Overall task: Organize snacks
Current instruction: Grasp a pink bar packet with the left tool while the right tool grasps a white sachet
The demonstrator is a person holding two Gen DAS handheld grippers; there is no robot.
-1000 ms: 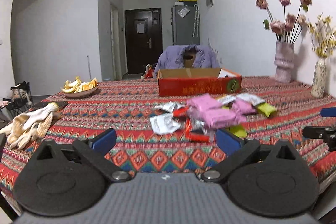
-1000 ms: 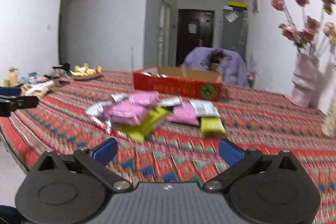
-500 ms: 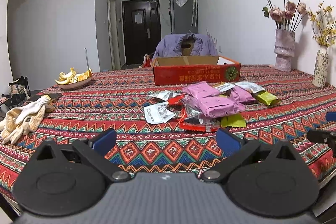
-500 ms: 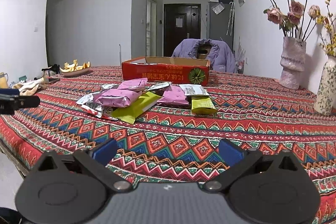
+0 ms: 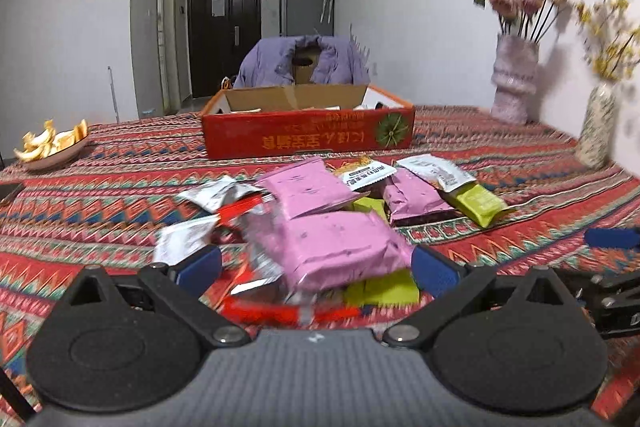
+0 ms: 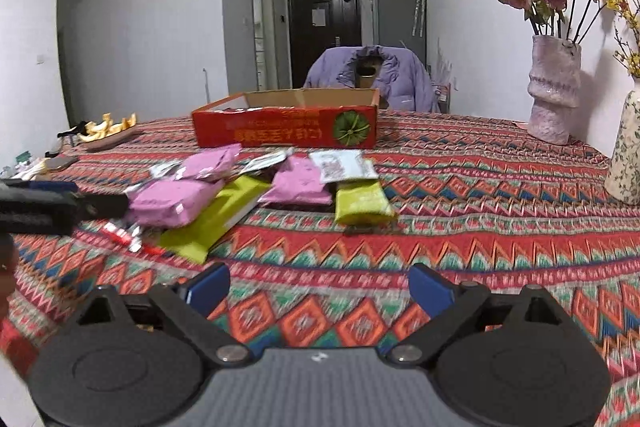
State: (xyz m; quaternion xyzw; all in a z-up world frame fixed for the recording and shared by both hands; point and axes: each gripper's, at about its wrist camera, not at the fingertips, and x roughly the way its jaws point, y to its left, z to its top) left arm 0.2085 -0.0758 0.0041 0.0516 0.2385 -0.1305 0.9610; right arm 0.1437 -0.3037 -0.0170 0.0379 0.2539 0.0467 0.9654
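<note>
A heap of snack packets lies on the patterned tablecloth [image 5: 100, 203] in front of an open red cardboard box [image 5: 308, 135]. My left gripper [image 5: 316, 269] is open over the near end of the heap. A large pink packet [image 5: 336, 247] lies between its blue pads, on top of a green packet [image 5: 380, 291] and a red-and-silver one [image 5: 256, 307]. My right gripper [image 6: 320, 287] hangs low over bare cloth, right of the heap, jaws closing with nothing between them. From that view the box [image 6: 284, 131], the pink packet [image 6: 172, 201] and a green packet [image 6: 360, 203] show.
Two vases of flowers [image 6: 554, 91] [image 6: 626, 163] stand at the right edge. A plate of orange peel [image 5: 48, 147] sits far left. A chair with a purple jacket [image 5: 300, 61] stands behind the box. More pink, white and green packets [image 5: 476, 203] lie further back.
Both grippers have moved forward and lower toward the heap. The left one now has the large pink packet between its fingers. The right one's jaws have narrowed slightly.
</note>
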